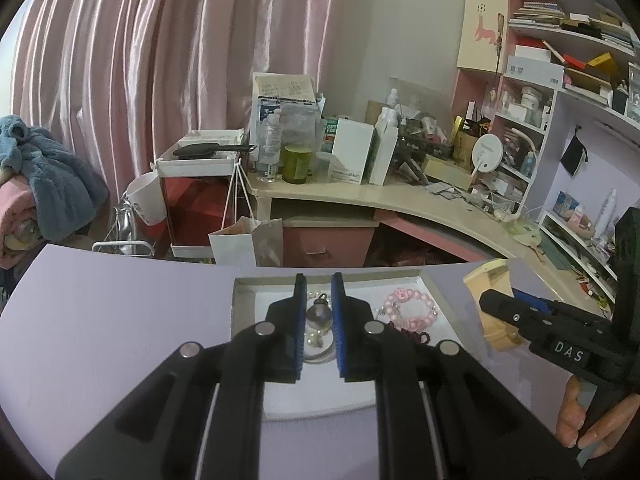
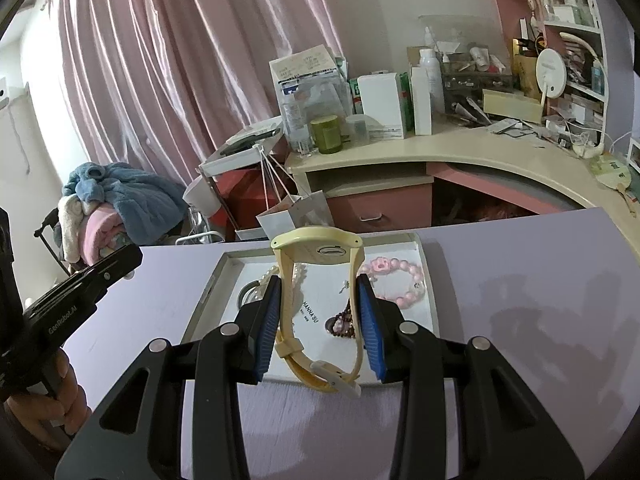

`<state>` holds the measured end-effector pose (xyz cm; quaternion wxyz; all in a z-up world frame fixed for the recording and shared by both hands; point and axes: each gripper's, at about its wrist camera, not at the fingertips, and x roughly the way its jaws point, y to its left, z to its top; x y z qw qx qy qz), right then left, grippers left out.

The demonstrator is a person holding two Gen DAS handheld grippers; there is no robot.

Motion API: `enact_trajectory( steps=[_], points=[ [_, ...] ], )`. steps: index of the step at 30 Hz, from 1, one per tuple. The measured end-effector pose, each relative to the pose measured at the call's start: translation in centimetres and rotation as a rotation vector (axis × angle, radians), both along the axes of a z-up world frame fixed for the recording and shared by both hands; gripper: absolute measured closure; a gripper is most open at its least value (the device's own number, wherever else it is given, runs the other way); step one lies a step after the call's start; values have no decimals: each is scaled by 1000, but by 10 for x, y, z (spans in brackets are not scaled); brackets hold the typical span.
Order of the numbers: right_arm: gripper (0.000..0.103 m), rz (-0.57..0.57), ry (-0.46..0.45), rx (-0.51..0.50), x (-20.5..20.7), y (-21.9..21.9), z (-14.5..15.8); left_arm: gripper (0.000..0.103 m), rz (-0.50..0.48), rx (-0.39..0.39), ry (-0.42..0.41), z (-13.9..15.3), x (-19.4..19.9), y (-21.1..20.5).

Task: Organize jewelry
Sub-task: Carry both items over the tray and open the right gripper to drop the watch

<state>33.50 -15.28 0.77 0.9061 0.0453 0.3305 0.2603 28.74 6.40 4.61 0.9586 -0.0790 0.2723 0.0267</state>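
A white tray [image 1: 248, 312] lies on the lilac table [image 1: 120, 320] and holds jewelry: a pink bead bracelet [image 1: 412, 312], a dark red bead bracelet [image 1: 416, 337], a pearl strand and a round silver pendant [image 1: 319, 314]. My left gripper [image 1: 319, 292] hovers over the tray with its jaws narrowly apart around the pendant, holding nothing visibly. My right gripper [image 2: 320, 292] is shut on a pale yellow wristwatch [image 2: 318, 250] by its strap, held above the tray [image 2: 208, 304]. The watch also shows in the left wrist view [image 1: 490, 280]. The pink bracelet [image 2: 400, 280] lies at the tray's right.
Beyond the table stands a cluttered beige and pink desk [image 1: 400, 200] with bottles, boxes and a green jar [image 1: 297, 164]. A white paper bag [image 1: 244, 240] hangs near the table's far edge. Shelves [image 1: 560, 80] are at right, pink curtains behind, blankets [image 1: 48, 176] at left.
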Motion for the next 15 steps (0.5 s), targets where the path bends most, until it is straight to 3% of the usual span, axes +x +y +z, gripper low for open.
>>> enact_trajectory(
  steps=[8, 15],
  points=[
    [64, 0, 28, -23, 20, 9, -15, 91, -6, -7, 28, -14, 21, 2],
    [64, -9, 114, -104, 44, 25, -59, 90, -14, -17, 64, -31, 34, 5]
  ],
)
